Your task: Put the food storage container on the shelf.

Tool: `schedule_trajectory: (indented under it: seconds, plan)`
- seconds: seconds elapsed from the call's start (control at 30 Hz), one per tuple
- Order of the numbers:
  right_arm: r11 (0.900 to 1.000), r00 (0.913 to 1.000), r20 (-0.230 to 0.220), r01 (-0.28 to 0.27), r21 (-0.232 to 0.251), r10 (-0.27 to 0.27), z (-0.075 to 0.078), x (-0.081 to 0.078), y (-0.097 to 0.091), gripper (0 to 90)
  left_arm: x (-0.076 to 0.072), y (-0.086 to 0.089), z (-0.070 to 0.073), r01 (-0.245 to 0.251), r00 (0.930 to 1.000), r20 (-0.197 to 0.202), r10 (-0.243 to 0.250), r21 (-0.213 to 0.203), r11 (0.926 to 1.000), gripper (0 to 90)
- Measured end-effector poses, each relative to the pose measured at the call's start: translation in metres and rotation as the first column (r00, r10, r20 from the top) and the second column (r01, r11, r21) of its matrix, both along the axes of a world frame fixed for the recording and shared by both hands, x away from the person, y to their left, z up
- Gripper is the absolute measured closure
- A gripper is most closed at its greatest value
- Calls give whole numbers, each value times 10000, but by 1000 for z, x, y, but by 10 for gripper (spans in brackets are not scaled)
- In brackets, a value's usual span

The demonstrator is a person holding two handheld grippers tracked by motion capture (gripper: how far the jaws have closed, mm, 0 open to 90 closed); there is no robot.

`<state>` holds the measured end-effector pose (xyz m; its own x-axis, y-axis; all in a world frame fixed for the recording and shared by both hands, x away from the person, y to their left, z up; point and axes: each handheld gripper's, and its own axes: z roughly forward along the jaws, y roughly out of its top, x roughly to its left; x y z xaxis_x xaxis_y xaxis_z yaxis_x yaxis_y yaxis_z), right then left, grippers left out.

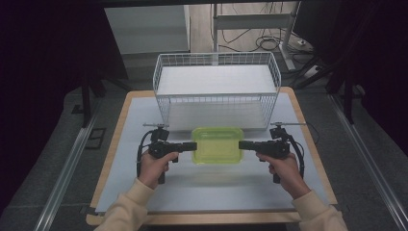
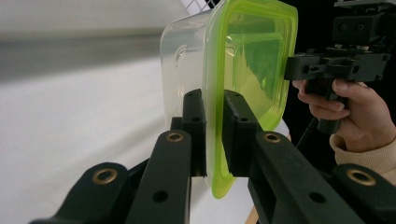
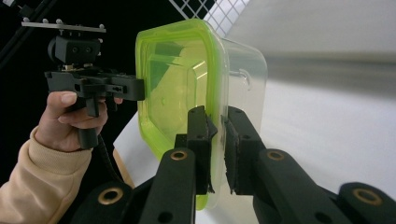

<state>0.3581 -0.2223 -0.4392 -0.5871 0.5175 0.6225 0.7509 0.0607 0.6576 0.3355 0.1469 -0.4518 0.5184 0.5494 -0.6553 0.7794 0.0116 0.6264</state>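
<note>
A clear plastic container with a lime-green lid [image 1: 217,144] hangs between my two grippers, just in front of the white wire basket [image 1: 216,89]. My left gripper [image 1: 192,146] is shut on the lid's left rim, and its view has both pads pinching the green edge of the container [image 2: 252,70]. On the opposite side my right gripper [image 1: 242,145] is shut on the right rim; the same container [image 3: 182,79] sits clamped between its pads. Each gripper view also catches the other hand and its gripper beyond the container.
The basket stands at the far half of the white mat [image 1: 144,192] on the wooden table [image 1: 308,144], its open top facing up. Dark curtains flank both sides, and metal rails run along the floor.
</note>
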Motion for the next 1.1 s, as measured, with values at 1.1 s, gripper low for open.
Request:
schedule_trajectory:
  seconds: [1.1]
  plan:
    - [9999, 9980, 608, 148, 3, -148, 84, 40, 14, 819, 41, 12, 79, -167, 9985, 524, 170, -69, 9998, 810]
